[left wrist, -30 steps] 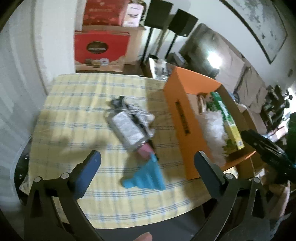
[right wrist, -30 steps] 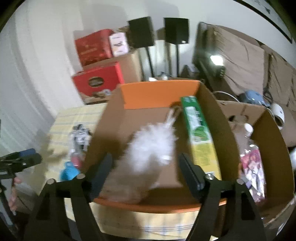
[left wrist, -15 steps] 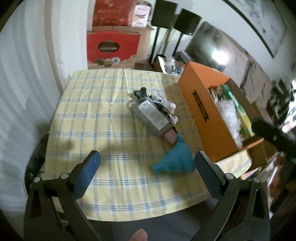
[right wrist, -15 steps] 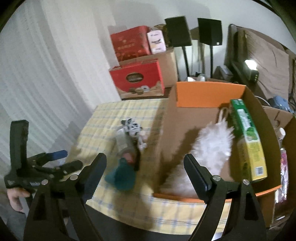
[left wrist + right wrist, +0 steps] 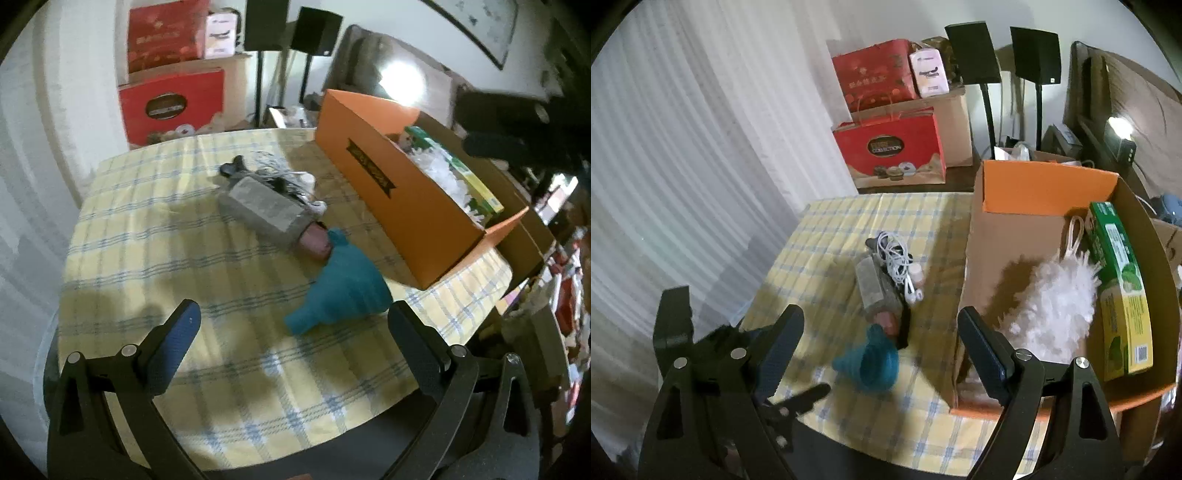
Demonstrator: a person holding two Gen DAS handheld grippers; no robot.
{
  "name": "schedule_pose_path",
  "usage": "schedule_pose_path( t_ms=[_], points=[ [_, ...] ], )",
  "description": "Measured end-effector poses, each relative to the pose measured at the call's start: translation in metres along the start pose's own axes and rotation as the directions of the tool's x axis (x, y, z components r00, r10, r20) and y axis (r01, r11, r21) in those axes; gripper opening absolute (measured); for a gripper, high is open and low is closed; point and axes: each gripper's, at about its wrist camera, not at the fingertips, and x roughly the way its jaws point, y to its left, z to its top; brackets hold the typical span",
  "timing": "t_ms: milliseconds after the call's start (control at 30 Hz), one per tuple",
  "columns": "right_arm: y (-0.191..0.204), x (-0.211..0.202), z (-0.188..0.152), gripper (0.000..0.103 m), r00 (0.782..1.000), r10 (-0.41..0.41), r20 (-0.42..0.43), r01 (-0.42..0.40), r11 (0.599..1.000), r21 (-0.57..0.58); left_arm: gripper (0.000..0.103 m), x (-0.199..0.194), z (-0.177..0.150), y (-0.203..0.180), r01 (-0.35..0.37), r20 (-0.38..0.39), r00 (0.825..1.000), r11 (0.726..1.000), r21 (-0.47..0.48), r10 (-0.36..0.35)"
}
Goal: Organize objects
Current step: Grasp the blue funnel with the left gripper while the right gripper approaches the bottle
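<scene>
Holding both my jaws wide apart and empty over the bench; the blue funnel lies just ahead between them, orange box to its right.

Teal funnel, orange box, yellow-plaid cloth

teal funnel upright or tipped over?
Tipped. The teal funnel lies on its side on the checked tablecloth, spout pointing sideways, wide mouth visible in the right wrist view.
</scene>
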Motion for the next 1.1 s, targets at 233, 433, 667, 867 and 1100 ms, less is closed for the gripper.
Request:
schedule_pose_path(
  t_ms=[233, 433, 667, 867, 1100],
  points=[
    [0.003, 0.015, 0.014, 0.087, 1.000, 0.007, -0.017, -0.007, 1.000, -0.010, 0.101, 0.017, -0.002, -0.015, 0.043, 0.007, 0.999, 0.993, 0.106, -0.044],
    [0.002, 0.025, 0.017, 0.087, 0.999, 0.017, -0.034, -0.017, 1.000, -0.007, 0.101, 0.037, -0.003, -0.031, 0.063, -0.030, 0.998, 0.968, 0.243, -0.058],
    [-0.006, 0.040, 0.019, 0.087, 0.999, 0.003, -0.050, -0.003, 1.000, 0.001, 0.095, 0.059, -0.001, -0.043, 0.070, -0.056, 0.997, 0.952, 0.299, -0.056],
    [-0.011, 0.045, 0.021, 0.087, 0.999, -0.013, -0.053, 0.013, 1.000, 0.000, 0.061, 0.071, -0.001, -0.047, 0.110, -0.088, 0.992, 0.942, 0.318, -0.086],
    [-0.014, 0.046, 0.026, 0.087, 0.999, -0.017, -0.046, 0.017, 1.000, -0.003, 0.058, 0.057, -0.001, -0.030, 0.159, -0.041, 0.987, 0.961, 0.225, -0.154]
  ],
)
